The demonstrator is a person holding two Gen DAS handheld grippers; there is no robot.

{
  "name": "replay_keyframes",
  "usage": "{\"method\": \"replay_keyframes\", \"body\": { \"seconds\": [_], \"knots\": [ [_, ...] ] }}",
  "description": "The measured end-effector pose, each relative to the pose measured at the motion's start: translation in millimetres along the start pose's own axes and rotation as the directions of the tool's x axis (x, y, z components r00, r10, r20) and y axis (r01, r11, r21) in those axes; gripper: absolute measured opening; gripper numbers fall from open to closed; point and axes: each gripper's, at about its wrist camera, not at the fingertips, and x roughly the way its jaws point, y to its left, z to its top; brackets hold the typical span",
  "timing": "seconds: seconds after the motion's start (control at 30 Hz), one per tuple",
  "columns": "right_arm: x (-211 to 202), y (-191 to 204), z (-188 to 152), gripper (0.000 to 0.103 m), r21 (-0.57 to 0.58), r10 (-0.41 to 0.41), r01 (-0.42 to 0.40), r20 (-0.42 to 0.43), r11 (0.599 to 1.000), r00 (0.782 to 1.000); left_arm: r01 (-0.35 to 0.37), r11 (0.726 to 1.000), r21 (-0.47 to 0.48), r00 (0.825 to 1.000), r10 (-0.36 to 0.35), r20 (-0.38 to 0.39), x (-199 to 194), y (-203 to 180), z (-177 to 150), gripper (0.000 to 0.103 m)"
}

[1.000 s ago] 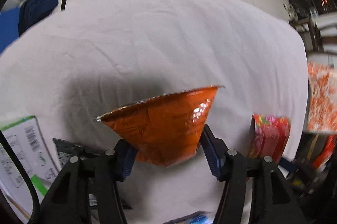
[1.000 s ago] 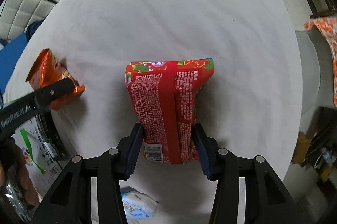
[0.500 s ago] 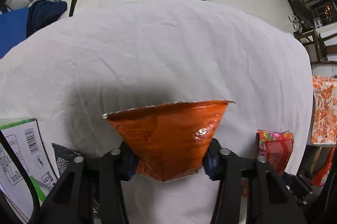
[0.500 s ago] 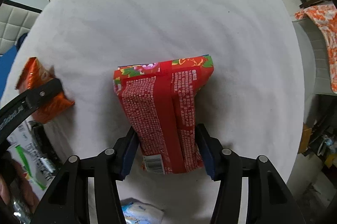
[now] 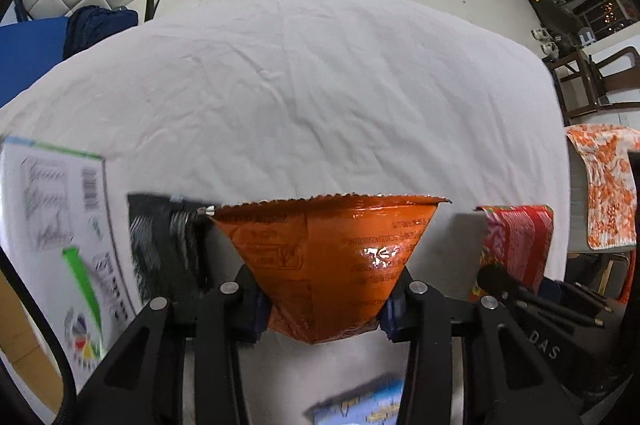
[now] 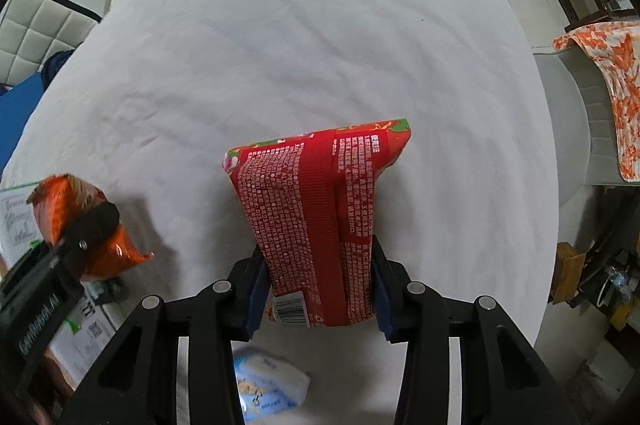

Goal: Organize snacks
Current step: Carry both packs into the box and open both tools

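Over the white sheet (image 5: pixel 320 97) my left claw (image 5: pixel 320 309) is squeezed tight on the orange bag (image 5: pixel 332 261), low down near its pointed end; the bag's wide crinkly edge points away from me; my right claw (image 6: pixel 318 291) is pinched on the red bag (image 6: pixel 316 217), near the end with the barcode; the red bag's far end reaches out over the sheet; from the right claw's camera the orange bag is to the left of the red bag, apart from it; a black packet (image 5: pixel 160 245) sits just left of the orange bag, and a white box (image 5: pixel 52 225) is farther left; a small blue and white packet (image 6: pixel 268 385) lies on the sheet under my right claw.
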Motion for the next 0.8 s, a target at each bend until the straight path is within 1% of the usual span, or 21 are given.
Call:
{"method": "replay_keyframes", "body": {
  "seconds": [0.1,0.23,0.3,0.37,0.43,0.53,0.63,0.7,0.8],
  "knots": [
    [-13,5,-12,0.046,-0.014,0.019,-0.019,0.012,1.000,1.000,0.005,1.000,0.005,1.000,-0.005,0.030,-14,1,-13,0.038],
    [-46,12,-39,0.046,-0.056,0.052,-0.049,0.044,0.997,0.998,0.016,1.000,0.005,0.997,-0.017,0.070,-37,5,-31,0.038],
    [-57,22,-56,0.046,-0.079,0.061,-0.057,0.060,0.995,0.996,0.029,1.000,0.001,0.995,-0.029,0.092,-51,11,-44,0.038],
    [-73,40,-74,0.046,-0.108,0.079,-0.070,0.081,0.992,0.994,0.039,0.999,-0.007,0.993,-0.038,0.113,-68,20,-58,0.038],
    [-86,52,-85,0.046,-0.125,0.097,-0.085,0.097,0.989,0.991,0.045,0.999,-0.018,0.990,-0.042,0.133,-84,31,-68,0.038],
    [-111,83,-109,0.046,-0.155,0.136,-0.116,0.129,0.981,0.982,0.055,0.998,-0.025,0.985,-0.050,0.164,-112,49,-82,0.038],
    [-126,114,-130,0.046,-0.188,0.177,-0.149,0.139,0.971,0.974,0.051,0.998,-0.028,0.979,-0.045,0.197,-139,76,-100,0.038],
    [-139,148,-147,0.046,-0.229,0.198,-0.161,0.146,0.960,0.969,0.053,0.998,-0.037,0.976,-0.044,0.214,-155,99,-111,0.038],
    [-150,190,-167,0.046,-0.275,0.222,-0.176,0.147,0.945,0.964,0.035,0.998,-0.047,0.969,-0.022,0.245,-178,132,-126,0.038]
  ]
}}
